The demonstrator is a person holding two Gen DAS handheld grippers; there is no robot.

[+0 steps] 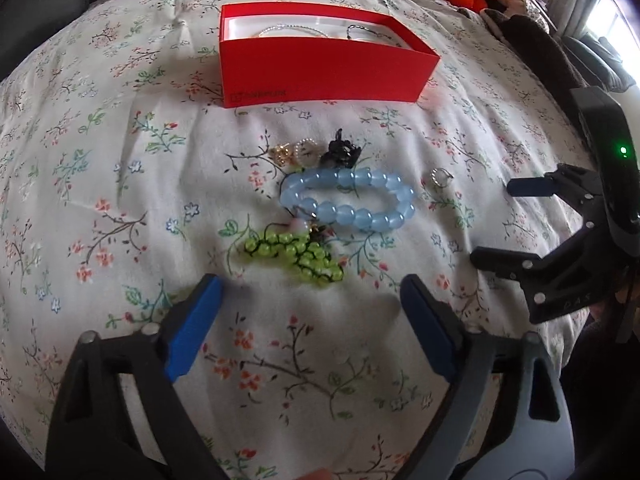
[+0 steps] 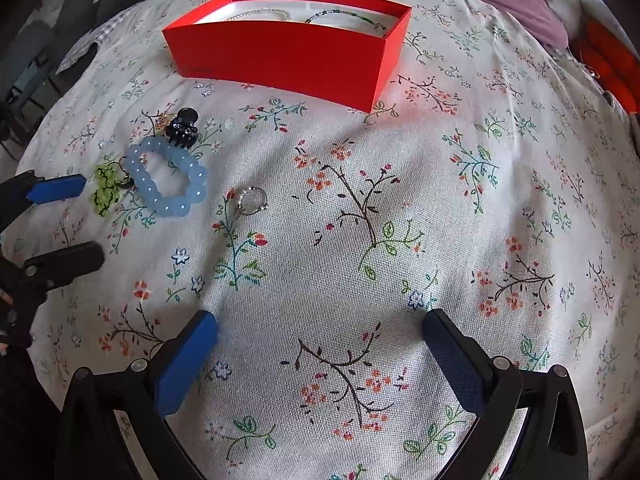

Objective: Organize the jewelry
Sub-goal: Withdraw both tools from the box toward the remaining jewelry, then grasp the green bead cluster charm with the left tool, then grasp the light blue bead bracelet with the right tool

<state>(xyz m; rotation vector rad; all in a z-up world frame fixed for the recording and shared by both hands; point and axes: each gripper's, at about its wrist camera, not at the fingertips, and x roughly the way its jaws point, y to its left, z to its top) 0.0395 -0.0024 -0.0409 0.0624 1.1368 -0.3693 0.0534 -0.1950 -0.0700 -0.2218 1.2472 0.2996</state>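
Left wrist view. Left gripper [image 1: 310, 292] low in frame, jaws wide, nothing between the blue ribbed pads, bare cloth beneath. Just ahead of the tips, a green bead bracelet [image 1: 298, 254]: small translucent lime beads knotted on black cord, bunched in a heap. Touching its far end, a blue bead bracelet [image 1: 348, 200]: large, glossy, milky-blue round beads in an oval loop. Beyond that, a black claw hair clip [image 1: 342, 150], toothed and shiny, and beside it, seen clearly only here, a small gold-toned cluster with a pearl ring [image 1: 294, 151]. Right of the blue loop, a silver ring [image 1: 440, 178], lying apart. Farther back, a red cardboard box [image 1: 320, 76], open, matte, white-lined, with thin chains inside, barely legible. At the right edge, right gripper [image 1: 490, 224] seen sideways, jaws parted, empty. Floral bedspread [image 1: 120, 200] underneath, soft and creased.

Right wrist view. Right gripper [image 2: 320, 332] jaws wide, only woven cloth between them; coarse weave of bedspread [image 2: 480, 200] plain here. Box [image 2: 280, 56] contents clearer: a pale beaded strand [image 2: 264, 14] and a dark green-blue beaded necklace [image 2: 352, 18] on the white lining. Silver ring [image 2: 253, 200] sharper, studded rim visible. Blue bracelet [image 2: 168, 180], hair clip [image 2: 182, 128] and green bracelet [image 2: 106, 192] clustered at left, with left gripper [image 2: 86, 222] just beside them, open.
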